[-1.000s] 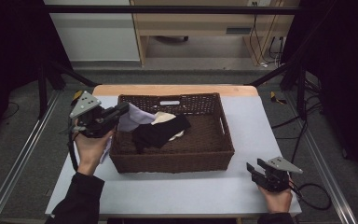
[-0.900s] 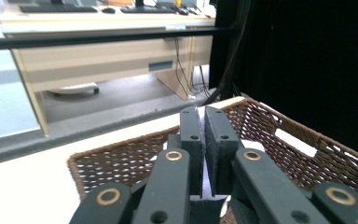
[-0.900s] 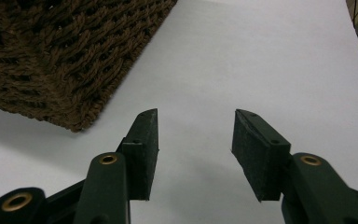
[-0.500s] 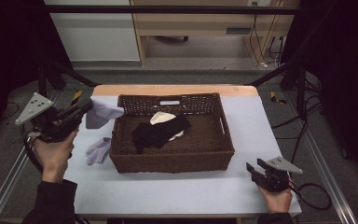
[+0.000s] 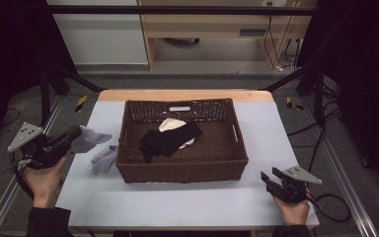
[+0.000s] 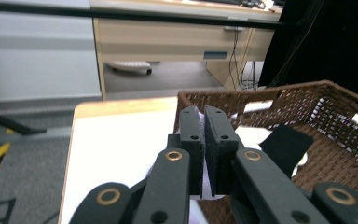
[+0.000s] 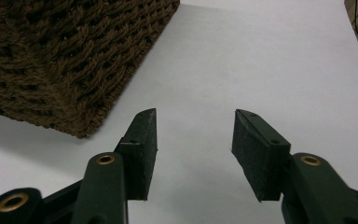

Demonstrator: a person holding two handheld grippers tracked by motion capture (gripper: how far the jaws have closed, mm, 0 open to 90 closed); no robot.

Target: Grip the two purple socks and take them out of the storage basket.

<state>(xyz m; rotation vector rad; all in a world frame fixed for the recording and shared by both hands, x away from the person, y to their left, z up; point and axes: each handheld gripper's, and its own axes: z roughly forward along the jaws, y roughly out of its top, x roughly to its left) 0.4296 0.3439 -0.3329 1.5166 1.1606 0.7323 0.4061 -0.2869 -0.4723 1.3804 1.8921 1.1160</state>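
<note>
The left hand-held gripper [image 5: 74, 136] is clamped on a pale cloth [image 5: 90, 138], just left of the basket [image 5: 182, 172]. The right hand-held gripper [image 5: 271, 178] gapes empty over the table [image 5: 177, 207].

A lab recording bay: black curtains [image 5: 370, 74], aluminium rails [image 5: 343, 173], a wooden desk [image 5: 202, 19] behind.

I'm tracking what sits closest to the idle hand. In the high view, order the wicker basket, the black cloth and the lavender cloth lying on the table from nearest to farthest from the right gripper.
From the right gripper:
1. Wicker basket, just to its left, front corner nearest.
2. Black cloth, inside the basket.
3. Lavender cloth, on the table beyond the basket's left side.
</note>
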